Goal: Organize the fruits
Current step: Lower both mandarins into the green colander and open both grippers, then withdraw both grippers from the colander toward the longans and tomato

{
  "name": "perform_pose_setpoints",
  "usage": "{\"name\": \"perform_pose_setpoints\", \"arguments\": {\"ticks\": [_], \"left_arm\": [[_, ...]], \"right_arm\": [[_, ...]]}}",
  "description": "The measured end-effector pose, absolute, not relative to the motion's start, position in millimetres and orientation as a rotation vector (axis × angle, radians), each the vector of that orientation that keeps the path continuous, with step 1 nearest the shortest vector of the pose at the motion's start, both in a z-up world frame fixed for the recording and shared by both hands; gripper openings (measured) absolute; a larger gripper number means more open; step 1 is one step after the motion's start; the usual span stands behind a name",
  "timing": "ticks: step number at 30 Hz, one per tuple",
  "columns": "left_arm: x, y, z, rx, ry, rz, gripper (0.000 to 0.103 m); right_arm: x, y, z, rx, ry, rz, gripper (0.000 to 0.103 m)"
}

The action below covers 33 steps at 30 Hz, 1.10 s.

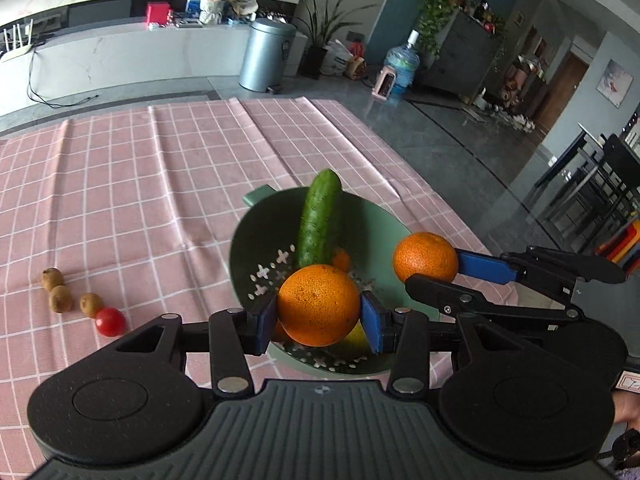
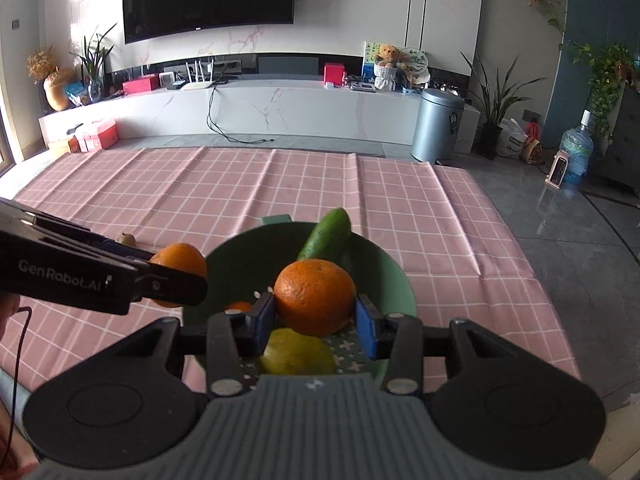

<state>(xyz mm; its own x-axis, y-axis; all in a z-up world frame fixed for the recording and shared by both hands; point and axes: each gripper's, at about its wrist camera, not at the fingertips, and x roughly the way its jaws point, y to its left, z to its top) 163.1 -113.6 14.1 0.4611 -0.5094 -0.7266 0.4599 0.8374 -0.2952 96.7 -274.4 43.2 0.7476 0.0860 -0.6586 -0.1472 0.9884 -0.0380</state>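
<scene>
My left gripper (image 1: 318,322) is shut on a large orange (image 1: 318,300), held over the near part of a green colander (image 1: 244,248). My right gripper (image 2: 316,320) is shut on a second orange (image 2: 315,294), also above the colander (image 2: 398,280). Each gripper shows in the other's view: the right gripper (image 1: 432,270) with its orange (image 1: 425,258), and the left gripper (image 2: 178,276) with its orange (image 2: 180,258). In the colander lie a cucumber (image 1: 320,220), a small orange (image 1: 341,259) and a yellow fruit (image 2: 296,354).
Three small kiwis (image 1: 60,298) and a red tomato (image 1: 110,322) lie on the pink checked tablecloth (image 1: 160,184) left of the colander. The table's right edge (image 1: 420,176) drops to a grey floor. A bin (image 2: 436,126) and a low TV cabinet stand beyond.
</scene>
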Motion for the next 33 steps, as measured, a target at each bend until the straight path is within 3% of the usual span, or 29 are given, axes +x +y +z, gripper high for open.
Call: {"name": "perform_pose_setpoints", "arguments": {"ticks": [13, 22, 33], "left_arm": [[189, -163, -18, 0.234, 1.167, -0.628, 0.050], [194, -181, -29, 0.416, 1.220, -0.676, 0.050], [195, -187, -45, 0.435, 1.242, -0.688, 0.051]], "right_arm": [[137, -312, 13, -0.212, 0.874, 0.233, 0.040], [165, -304, 2, -0.354, 0.958, 0.341, 0.040], [182, -295, -13, -0.468, 1.036, 0.398, 0.040]]}}
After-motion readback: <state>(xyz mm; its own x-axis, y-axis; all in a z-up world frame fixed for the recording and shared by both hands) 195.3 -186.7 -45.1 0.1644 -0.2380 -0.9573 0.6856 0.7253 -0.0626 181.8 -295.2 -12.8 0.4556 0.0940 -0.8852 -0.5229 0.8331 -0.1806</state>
